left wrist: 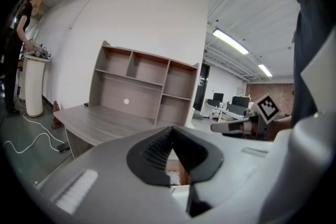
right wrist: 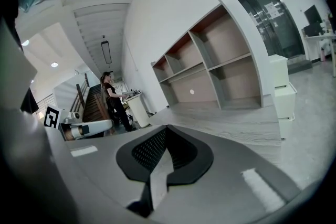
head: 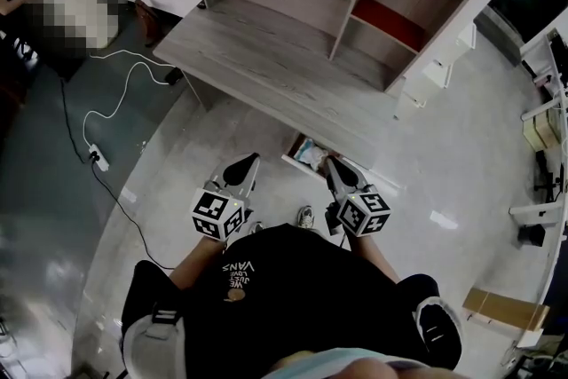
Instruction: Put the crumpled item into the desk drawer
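The grey wooden desk (head: 266, 67) with its open-shelf hutch stands in front of me. Below its front edge a drawer (head: 302, 162) is pulled open, and the pale crumpled item (head: 311, 153) lies inside. My left gripper (head: 251, 159) hangs shut and empty just left of the drawer. My right gripper (head: 331, 161) is shut and empty at the drawer's right side. In the left gripper view the jaws (left wrist: 171, 129) meet at their tips, and the crumpled item (left wrist: 172, 179) shows below them in the drawer. In the right gripper view the jaws (right wrist: 166, 128) also meet, above the desk top (right wrist: 226, 123).
A white cable and power strip (head: 98, 160) lie on the floor at the left. A person (left wrist: 16, 44) stands by a white pedestal (left wrist: 34, 86) beyond the desk's left end. A white drawer cabinet (head: 439, 71) stands right of the desk, and a cardboard box (head: 501, 308) lies at lower right.
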The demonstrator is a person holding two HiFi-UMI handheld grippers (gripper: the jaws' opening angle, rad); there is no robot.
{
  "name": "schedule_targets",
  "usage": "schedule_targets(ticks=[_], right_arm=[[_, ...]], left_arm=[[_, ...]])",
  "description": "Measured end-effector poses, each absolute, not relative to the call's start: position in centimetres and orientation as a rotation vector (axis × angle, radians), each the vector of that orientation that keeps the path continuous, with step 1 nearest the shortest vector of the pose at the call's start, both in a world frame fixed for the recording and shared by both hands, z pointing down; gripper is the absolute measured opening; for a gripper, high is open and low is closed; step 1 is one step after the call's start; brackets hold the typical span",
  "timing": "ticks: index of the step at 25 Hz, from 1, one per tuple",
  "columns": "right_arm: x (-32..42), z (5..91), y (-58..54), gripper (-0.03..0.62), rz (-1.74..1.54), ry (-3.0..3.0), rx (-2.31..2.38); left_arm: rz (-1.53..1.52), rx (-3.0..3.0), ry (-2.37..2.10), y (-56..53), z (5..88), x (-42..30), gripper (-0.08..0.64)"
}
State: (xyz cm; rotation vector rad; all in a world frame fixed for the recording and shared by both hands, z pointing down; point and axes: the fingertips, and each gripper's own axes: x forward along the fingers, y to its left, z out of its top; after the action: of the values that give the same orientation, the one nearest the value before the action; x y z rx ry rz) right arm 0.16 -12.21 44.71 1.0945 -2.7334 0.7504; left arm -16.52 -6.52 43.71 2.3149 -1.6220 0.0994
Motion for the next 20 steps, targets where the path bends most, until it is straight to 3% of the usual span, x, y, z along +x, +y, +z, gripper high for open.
schedule_targets(ticks=[20], right_arm=[[1.5,43.7,-14.8,0.002,0.68,-2.728,1.14]], left_arm=[[0.066,2.29,-1.672,-8.1,43.0,-15.3,0.053]])
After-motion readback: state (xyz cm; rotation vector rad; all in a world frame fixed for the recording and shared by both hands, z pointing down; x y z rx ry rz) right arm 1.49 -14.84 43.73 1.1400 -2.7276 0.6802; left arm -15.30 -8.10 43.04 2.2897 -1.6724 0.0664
